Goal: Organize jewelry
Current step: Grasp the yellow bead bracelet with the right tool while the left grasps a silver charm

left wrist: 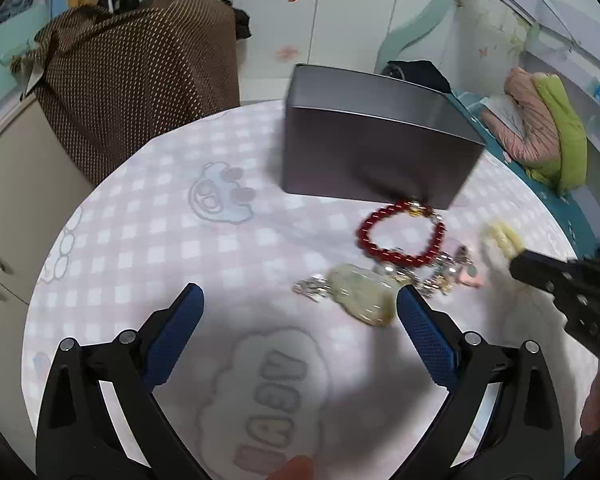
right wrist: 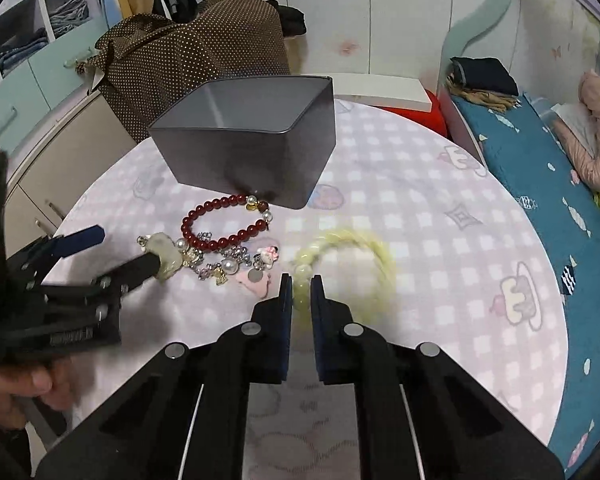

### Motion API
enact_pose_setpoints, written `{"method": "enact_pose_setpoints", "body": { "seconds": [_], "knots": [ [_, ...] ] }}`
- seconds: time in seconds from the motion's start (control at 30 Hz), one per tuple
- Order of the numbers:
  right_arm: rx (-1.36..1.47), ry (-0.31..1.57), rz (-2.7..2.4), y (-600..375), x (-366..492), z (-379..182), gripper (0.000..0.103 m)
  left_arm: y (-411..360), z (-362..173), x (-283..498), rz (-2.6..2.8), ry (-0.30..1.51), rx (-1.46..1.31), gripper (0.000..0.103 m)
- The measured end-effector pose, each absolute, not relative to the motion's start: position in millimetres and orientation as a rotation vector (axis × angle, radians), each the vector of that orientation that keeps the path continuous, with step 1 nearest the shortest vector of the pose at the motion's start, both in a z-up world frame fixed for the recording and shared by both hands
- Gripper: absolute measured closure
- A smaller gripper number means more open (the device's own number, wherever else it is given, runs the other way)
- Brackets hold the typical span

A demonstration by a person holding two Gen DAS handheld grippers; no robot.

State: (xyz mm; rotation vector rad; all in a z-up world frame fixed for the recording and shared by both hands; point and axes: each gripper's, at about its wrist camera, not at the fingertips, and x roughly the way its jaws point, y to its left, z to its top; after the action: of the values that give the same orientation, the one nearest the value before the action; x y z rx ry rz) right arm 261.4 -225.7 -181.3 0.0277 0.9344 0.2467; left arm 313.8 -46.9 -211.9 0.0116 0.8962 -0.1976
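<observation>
Jaws of the left gripper (left wrist: 298, 300) stood wide apart over the checked bench (left wrist: 140, 220), gripping nothing, with the pale jade pendant (left wrist: 360, 300) lying just inside the right finger's tip. Ahead of those jaws and to the right lay the red bead bracelet (right wrist: 224, 222), touching the foot of the open grey tin box (right wrist: 252, 136). A pearl and silver charm bracelet (right wrist: 228, 264) sat just below the red one. Further right, the right gripper (right wrist: 300, 284) had its jaws nearly closed on the yellow bead bracelet (right wrist: 348, 248), blurred, looping out ahead of and to the right of the tips.
</observation>
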Motion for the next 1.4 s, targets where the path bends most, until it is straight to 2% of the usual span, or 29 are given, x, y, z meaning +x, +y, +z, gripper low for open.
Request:
{"method": "enact_pose_setpoints", "body": {
  "seconds": [0.5, 0.87, 1.03, 1.1, 1.17, 1.2, 1.27, 1.33, 1.4],
  "knots": [
    [-0.03, 0.975, 0.228, -223.9, 262.1, -195.6, 0.094, -33.9, -214.0, 328.6, -0.225, 0.883, 0.111, 0.006],
    [-0.004, 0.981, 0.233, -228.3, 261.6, -196.4, 0.094, -24.3, -218.0, 334.5, -0.198, 0.906, 0.075, 0.007],
    [0.003, 0.979, 0.229, -226.9, 261.0, -196.2, 0.095, -33.1, -220.8, 334.4, -0.199, 0.92, 0.109, 0.02],
    [0.005, 0.978, 0.23, -226.1, 260.2, -195.8, 0.095, -36.1, -219.1, 332.4, -0.221, 0.916, 0.114, 0.03],
    [0.009, 0.975, 0.233, -226.0, 259.0, -195.4, 0.095, -38.7, -217.5, 330.4, -0.24, 0.913, 0.117, 0.055],
    [0.012, 0.972, 0.234, -226.0, 258.2, -194.8, 0.095, -38.9, -216.3, 329.6, -0.254, 0.914, 0.113, 0.061],
    [0.016, 0.968, 0.234, -226.5, 257.6, -193.2, 0.095, -36.4, -214.9, 329.7, -0.275, 0.92, 0.095, 0.084],
    [0.021, 0.961, 0.237, -227.7, 256.4, -190.6, 0.095, -32.3, -214.6, 328.5, -0.307, 0.932, 0.059, 0.091],
    [0.025, 0.954, 0.238, -229.2, 254.8, -187.2, 0.095, -31.2, -213.0, 326.5, -0.317, 0.936, 0.037, 0.091]
  ]
}}
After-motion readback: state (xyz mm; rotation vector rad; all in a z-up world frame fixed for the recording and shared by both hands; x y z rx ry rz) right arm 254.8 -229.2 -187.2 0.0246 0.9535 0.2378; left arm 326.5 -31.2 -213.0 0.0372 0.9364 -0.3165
